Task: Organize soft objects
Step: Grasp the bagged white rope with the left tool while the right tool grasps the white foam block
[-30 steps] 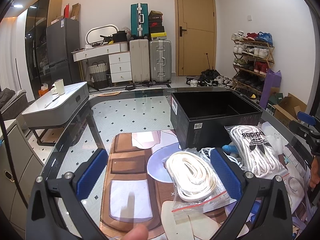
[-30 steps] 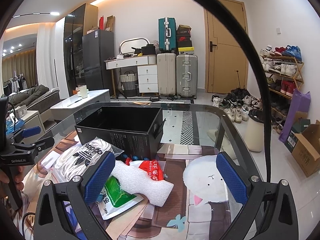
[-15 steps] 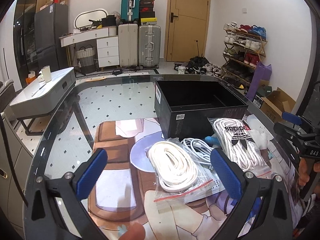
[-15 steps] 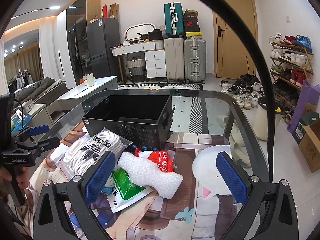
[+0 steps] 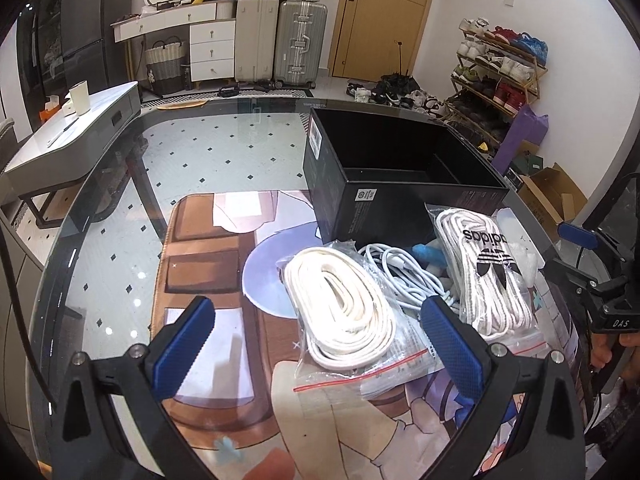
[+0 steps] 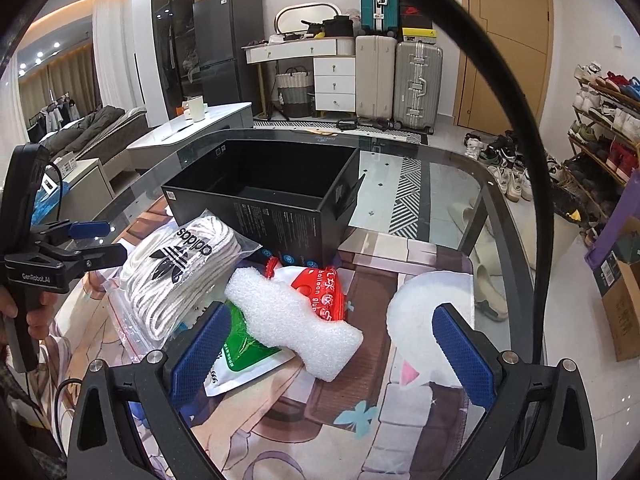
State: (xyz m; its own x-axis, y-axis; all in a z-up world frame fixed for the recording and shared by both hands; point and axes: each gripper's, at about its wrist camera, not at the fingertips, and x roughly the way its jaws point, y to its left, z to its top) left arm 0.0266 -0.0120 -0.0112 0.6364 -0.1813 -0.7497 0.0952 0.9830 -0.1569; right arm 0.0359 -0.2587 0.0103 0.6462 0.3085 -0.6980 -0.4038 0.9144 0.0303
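Note:
An open black box point(image 5: 400, 168) stands on the glass table point(image 5: 120, 184); it also shows in the right wrist view point(image 6: 276, 196). In front of it lie a bagged coil of white strap point(image 5: 340, 308), a white cable point(image 5: 400, 272) and a bagged adidas rope point(image 5: 484, 272), which also shows in the right wrist view point(image 6: 176, 276). The right wrist view also shows a white foam piece point(image 6: 292, 320), a red packet point(image 6: 324, 288) and a green packet point(image 6: 244, 348). My left gripper point(image 5: 316, 348) is open above the strap bag. My right gripper point(image 6: 332, 356) is open over the foam piece.
A printed mat point(image 5: 208, 264) covers the near part of the table. A low white table point(image 5: 68, 136), suitcases point(image 5: 280, 40), a shoe rack point(image 5: 496, 68) and cardboard boxes point(image 6: 620, 292) stand around it. The glass edge curves away on the far side.
Both grippers have tilted down and moved in closer over the objects. The strap bag and the foam piece now sit between their open fingers. Nothing on the table has moved.

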